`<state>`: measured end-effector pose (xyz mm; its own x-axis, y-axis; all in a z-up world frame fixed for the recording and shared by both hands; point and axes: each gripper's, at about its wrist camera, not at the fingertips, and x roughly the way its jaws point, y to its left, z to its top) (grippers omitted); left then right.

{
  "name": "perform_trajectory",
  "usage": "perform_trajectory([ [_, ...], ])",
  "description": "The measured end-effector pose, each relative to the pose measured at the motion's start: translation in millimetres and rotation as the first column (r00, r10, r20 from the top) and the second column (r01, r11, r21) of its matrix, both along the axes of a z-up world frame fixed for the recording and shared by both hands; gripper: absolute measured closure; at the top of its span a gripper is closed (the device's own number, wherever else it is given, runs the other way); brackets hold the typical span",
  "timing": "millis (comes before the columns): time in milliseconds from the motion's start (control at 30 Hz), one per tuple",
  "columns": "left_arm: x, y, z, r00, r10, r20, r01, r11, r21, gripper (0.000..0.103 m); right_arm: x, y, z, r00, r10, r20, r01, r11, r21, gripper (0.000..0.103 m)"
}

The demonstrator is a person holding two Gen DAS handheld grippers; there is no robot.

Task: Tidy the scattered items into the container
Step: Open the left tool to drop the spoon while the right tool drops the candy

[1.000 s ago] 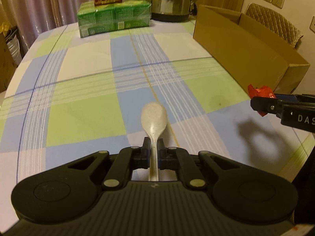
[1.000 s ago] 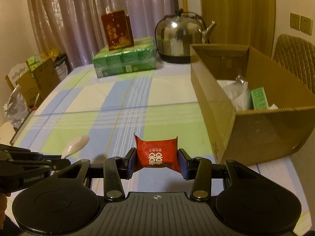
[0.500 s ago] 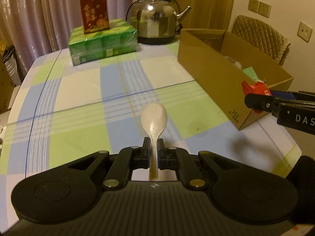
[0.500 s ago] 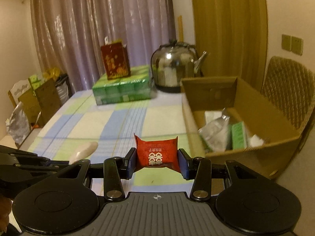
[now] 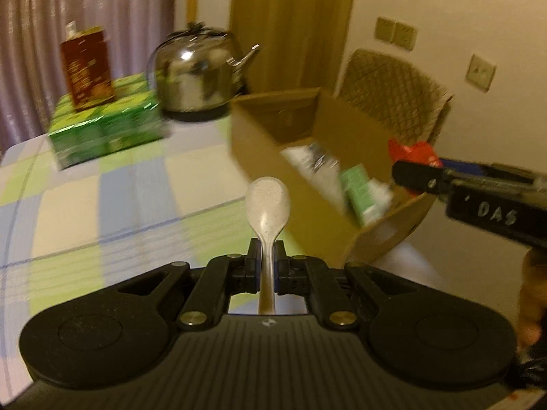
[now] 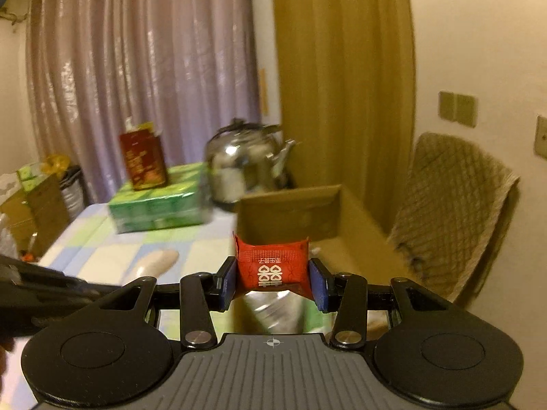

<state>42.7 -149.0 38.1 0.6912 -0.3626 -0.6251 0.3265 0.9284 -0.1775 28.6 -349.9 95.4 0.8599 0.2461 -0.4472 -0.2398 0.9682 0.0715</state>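
- Left wrist view: the left gripper [image 5: 267, 262] is squeezing the handle of a pale spoon [image 5: 268, 205] between its two fingers. The spoon's long side is pointing straight ahead of the gripper, with the round bowl end far out in front.
- Ahead and to the right of the spoon, the cardboard box [image 5: 307, 184] is sitting open, with a green packet [image 5: 359, 184] and a silvery packet [image 5: 314, 157] lying inside it.
- The right gripper [image 5: 410, 171] is reaching in from the right, holding a red packet [image 5: 413, 152] above the box.
- A second ago the box was much farther ahead. Now it is looking bigger and closer, and its inside is showing.
- Right wrist view: the right gripper [image 6: 272, 278] is pinching the red packet [image 6: 271, 266] by its two sides, its jaws partly apart. The packet's long side is running across, from finger to finger.
- The box [image 6: 290, 208] is lying right under and ahead of the packet. A second ago the box was off to the right.
- The spoon [image 6: 154, 264] is showing blurry to the left.
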Motion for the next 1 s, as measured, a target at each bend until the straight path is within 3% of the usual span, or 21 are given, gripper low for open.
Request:
perform_trajectory([
  [233, 53.8, -52.8, 34.9, 0.998, -0.057, 0.017, 0.059, 0.992, -0.116, 0.099, 46.5, -43.7, -2.7, 0.999, -0.037, -0.021, 0.037, 0.999, -0.017, 0.061],
  [500, 122.0, -84.7, 27.8, 0.998, -0.031, -0.053, 0.016, 0.965, -0.263, 0.099, 78.3, -59.2, -27.7, 0.996, -0.012, -0.087, 0.012, 1.000, -0.004, 0.061],
  [800, 155.6, -100.2, -19.8, 0.989, -0.010, -0.147, -0.021, 0.977, -0.211, 0.099, 101.7, -52.9, -59.3, 0.987, 0.017, -0.161, -0.020, 1.000, -0.016, 0.061],
  [900, 156.2, -95.3, -28.9, 0.987, 0.005, -0.161, -0.039, 0.977, -0.209, 0.083, 104.2, -51.1, -64.8, 0.984, 0.025, -0.175, -0.029, 0.999, -0.018, 0.061],
  [1000, 152.0, -89.1, -28.7, 0.989, 0.018, -0.146, -0.046, 0.981, -0.189, 0.083, 105.4, -47.7, -67.3, 0.982, 0.035, -0.184, -0.039, 0.999, -0.019, 0.061],
])
